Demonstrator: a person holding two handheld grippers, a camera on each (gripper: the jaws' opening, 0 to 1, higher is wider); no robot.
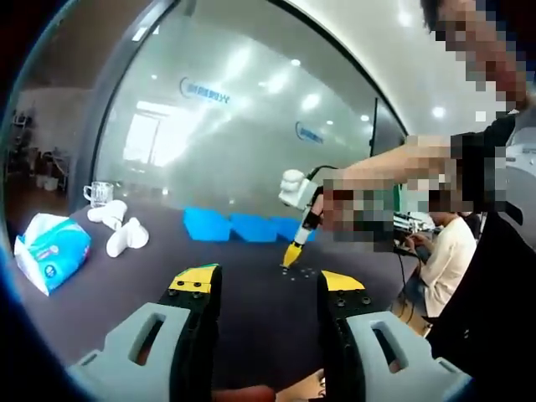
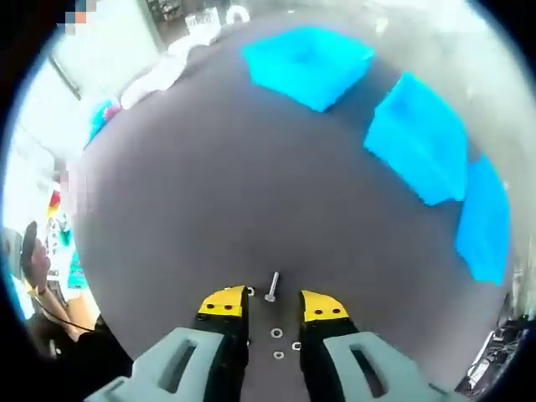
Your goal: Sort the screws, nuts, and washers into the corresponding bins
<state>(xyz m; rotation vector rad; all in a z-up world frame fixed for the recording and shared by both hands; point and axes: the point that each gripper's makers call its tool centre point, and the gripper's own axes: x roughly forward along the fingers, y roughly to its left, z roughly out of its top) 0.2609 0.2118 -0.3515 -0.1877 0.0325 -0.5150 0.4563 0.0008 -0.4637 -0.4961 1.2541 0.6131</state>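
**Right tongs poised over the loose hardware, ahead of a pick**

The dark desk (image 2: pixel 209 193) carries three blue bins (image 2: pixel 419 151) in a row at its far side; in the left gripper view a tissue pack (image 1: pixel 50 251), white bottles (image 1: pixel 126 237) and a glass mug (image 1: pixel 99 193) lie off to one side. The left tongs (image 1: pixel 268 293) stand apart, empty and well clear of the hardware. The right tongs (image 2: pixel 274 306) also stand apart, low over the desk, with a screw (image 2: pixel 272 286) lying in the gap at their tips and small washers (image 2: pixel 276 333) further back between the jaws. Judged step: gripping the screw. To do it well, centre the shank between the jaw tips, keep the washers outside the bite, close squarely, then lift straight before carrying towards the bins. Which bin takes screws cannot be told.
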